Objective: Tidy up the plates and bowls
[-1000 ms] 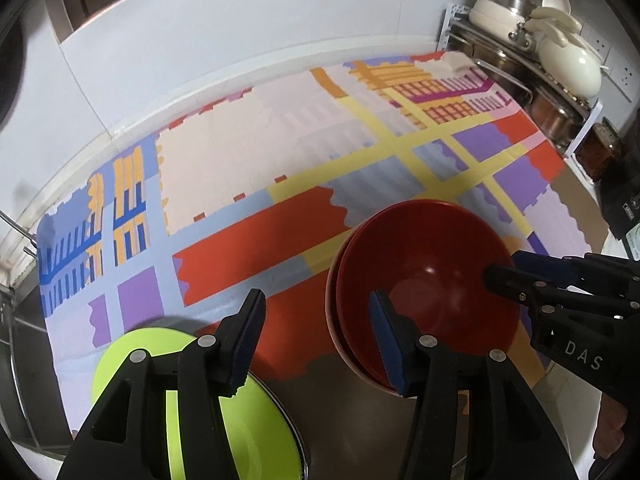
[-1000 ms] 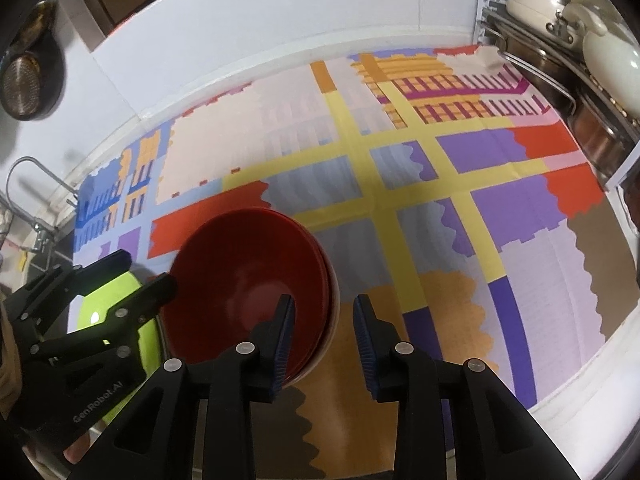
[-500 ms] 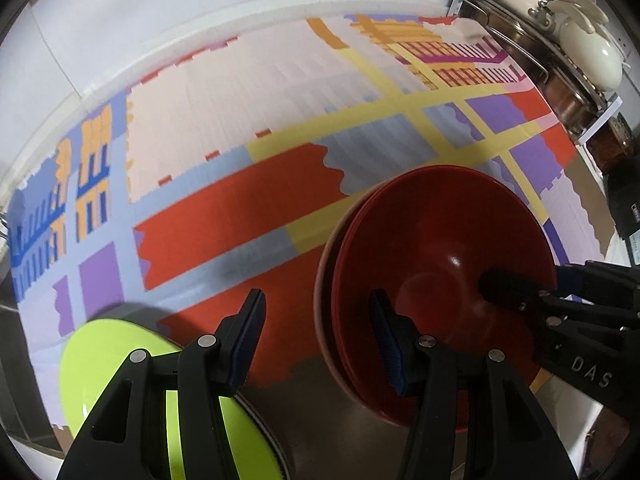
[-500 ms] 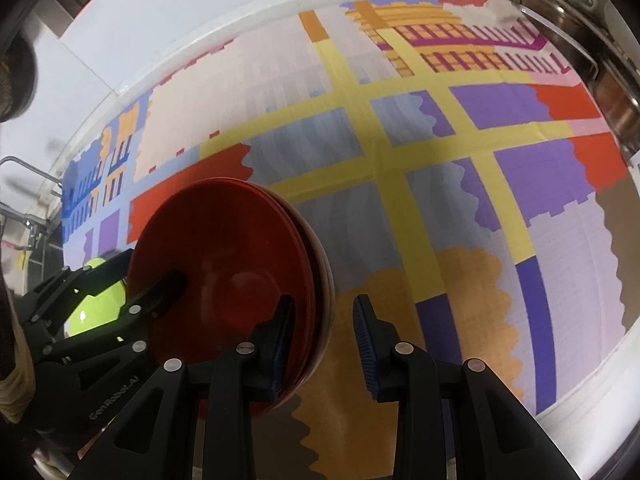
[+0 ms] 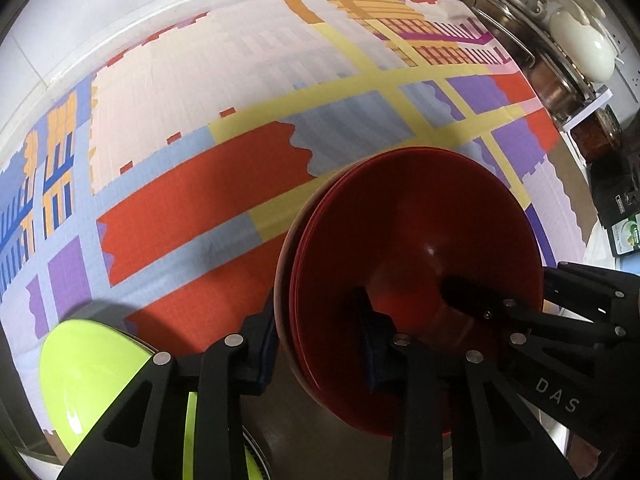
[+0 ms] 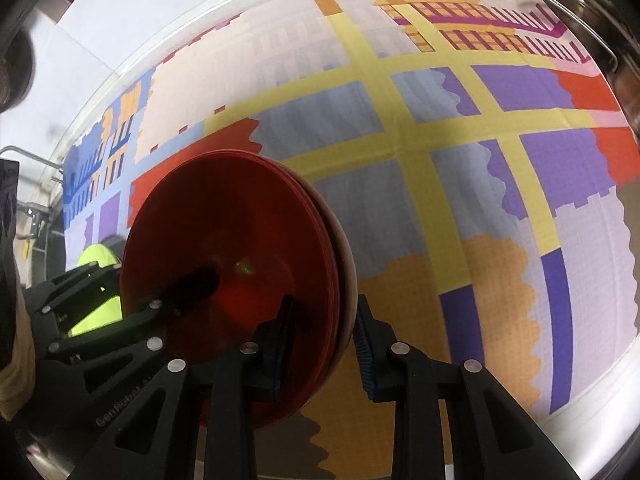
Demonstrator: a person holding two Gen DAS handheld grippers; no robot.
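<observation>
A stack of red bowls point(image 5: 416, 232) sits on the patterned cloth, also in the right wrist view point(image 6: 236, 232). My left gripper point(image 5: 320, 344) straddles the stack's left rim, one finger outside and one inside, jaws apart and not clamped. My right gripper point(image 6: 324, 340) straddles the right rim the same way, one finger inside and one outside, with gaps at the pads. A lime-green plate point(image 5: 96, 372) lies at the lower left, partly under my left gripper; a sliver of it shows in the right wrist view point(image 6: 96, 260).
A colourful patterned cloth point(image 5: 240, 128) covers the counter up to a white wall. A metal rack with pots and a white lidded pot point(image 5: 580, 44) stands at the far right. A jar point(image 5: 600, 136) and a dark box point(image 5: 616, 200) sit beside it.
Both grippers moved forward and down onto the red bowl stack. Their fingers went from in front of the rims to straddling them. The bowls look larger and closer.
</observation>
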